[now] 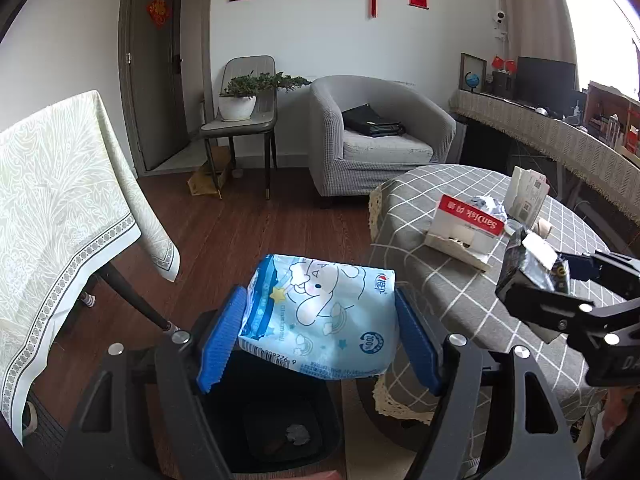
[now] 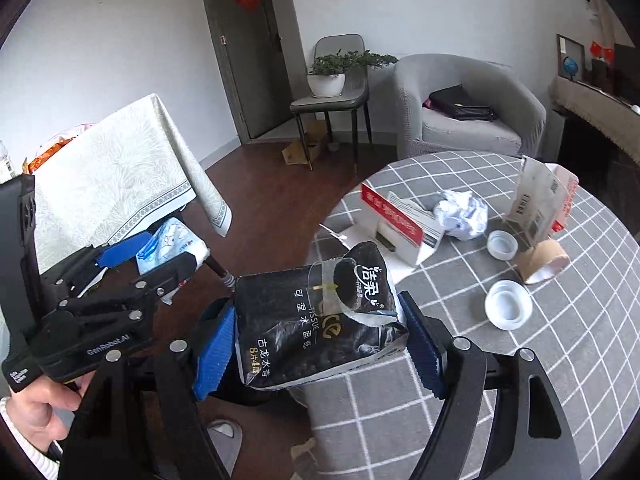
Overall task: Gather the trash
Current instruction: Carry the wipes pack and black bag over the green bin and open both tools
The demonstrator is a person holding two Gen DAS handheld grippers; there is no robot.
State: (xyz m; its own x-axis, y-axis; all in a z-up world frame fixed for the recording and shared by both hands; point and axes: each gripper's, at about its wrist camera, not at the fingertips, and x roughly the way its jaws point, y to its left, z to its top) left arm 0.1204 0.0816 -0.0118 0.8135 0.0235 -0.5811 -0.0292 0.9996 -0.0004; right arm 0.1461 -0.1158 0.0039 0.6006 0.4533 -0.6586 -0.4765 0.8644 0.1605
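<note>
Quick count: two hand-held grippers, left (image 1: pixel 320 344) and right (image 2: pixel 320 340), one tissue pack in each. Ahead of the right one: two white caps (image 2: pixel 508 304), one cardboard tube (image 2: pixel 542 266), one crumpled paper ball (image 2: pixel 462 214).

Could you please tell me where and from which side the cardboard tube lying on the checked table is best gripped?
Grip the cardboard tube across its middle, coming from above with the tongs' pads on its two long curved sides. It lies on its side on the checked table, so the open ends give poor purchase. The bottle cap sits close beside it, so probably keep that pad tight to the tube.
</note>
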